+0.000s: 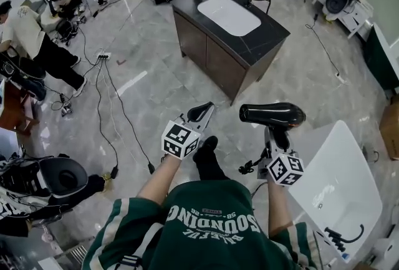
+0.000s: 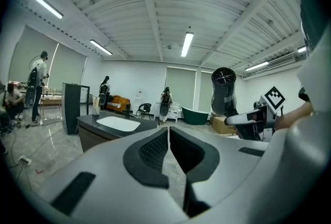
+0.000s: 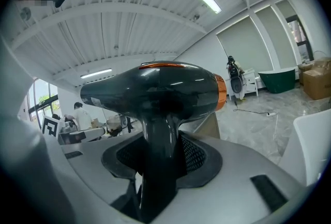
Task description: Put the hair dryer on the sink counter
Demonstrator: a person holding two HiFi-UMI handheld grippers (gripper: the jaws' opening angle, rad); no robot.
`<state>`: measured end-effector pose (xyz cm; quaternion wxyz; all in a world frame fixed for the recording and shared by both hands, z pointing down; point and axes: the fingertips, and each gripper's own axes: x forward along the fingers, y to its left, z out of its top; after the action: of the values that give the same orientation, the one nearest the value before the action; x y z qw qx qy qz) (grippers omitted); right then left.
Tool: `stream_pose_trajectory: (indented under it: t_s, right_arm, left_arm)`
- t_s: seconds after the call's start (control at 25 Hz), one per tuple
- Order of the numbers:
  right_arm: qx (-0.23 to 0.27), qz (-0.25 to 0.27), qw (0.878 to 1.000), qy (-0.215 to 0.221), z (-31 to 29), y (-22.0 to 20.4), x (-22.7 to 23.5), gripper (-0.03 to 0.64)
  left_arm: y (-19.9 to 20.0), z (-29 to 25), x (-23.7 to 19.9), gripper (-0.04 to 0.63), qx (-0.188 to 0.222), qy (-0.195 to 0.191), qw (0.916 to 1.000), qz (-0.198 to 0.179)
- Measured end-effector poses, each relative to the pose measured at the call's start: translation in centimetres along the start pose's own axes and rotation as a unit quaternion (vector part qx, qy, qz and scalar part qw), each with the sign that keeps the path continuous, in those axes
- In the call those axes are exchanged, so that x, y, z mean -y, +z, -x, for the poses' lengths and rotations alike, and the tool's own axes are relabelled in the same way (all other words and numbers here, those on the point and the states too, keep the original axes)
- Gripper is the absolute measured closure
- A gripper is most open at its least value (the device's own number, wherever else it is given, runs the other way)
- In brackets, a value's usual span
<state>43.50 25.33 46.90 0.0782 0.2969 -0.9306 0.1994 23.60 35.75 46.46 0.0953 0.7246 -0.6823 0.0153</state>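
— Where is the hair dryer (image 3: 155, 88)?
— Its handle stands upright, clamped between the jaws of your right gripper (image 1: 276, 136). The sink counter (image 1: 265, 38) is well ahead.
— And your left gripper (image 2: 168, 146)?
— Jaws pressed together, empty. The jaws hide the handle's lower end.

Green jersey (image 1: 206, 200), white lettering (image 1: 212, 224), striped sleeves (image 1: 107, 239); grey left gripper (image 1: 201, 111), right gripper (image 1: 278, 133), black pads (image 2: 150, 148), 2 marker cubes (image 1: 181, 139).

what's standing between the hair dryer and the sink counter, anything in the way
Nothing visible. The right gripper holds the hair dryer by its handle, and only open floor lies between it and the sink counter, whose dark top beside the basin is free.
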Motion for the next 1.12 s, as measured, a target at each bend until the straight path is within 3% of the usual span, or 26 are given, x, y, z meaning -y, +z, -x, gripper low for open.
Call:
stream_pose_trajectory:
  t_s: [0.52, 0.84, 1.12]
  right_arm:
    - [-0.004, -0.014, 1.0, -0.027, -15.4, 5.0, 0.2, 0.423]
    - [0.001, -0.03, 0.998, -0.047, -20.5, 6.7, 2.3, 0.423]
    - [0.004, -0.041, 0.998, -0.05, -25.6, 7.3, 3.2, 0.423]
  left_arm:
    - [2.9, -9.4, -13.5, 0.574, -0.011, -0.017, 0.9995, 0.023]
    - [3.9, -14.0, -17.4, 0.574, -0.018, -0.029, 0.9992, 0.023]
    - [3.9, -16.1, -22.6, 0.574, -0.015, -0.01, 0.9994, 0.028]
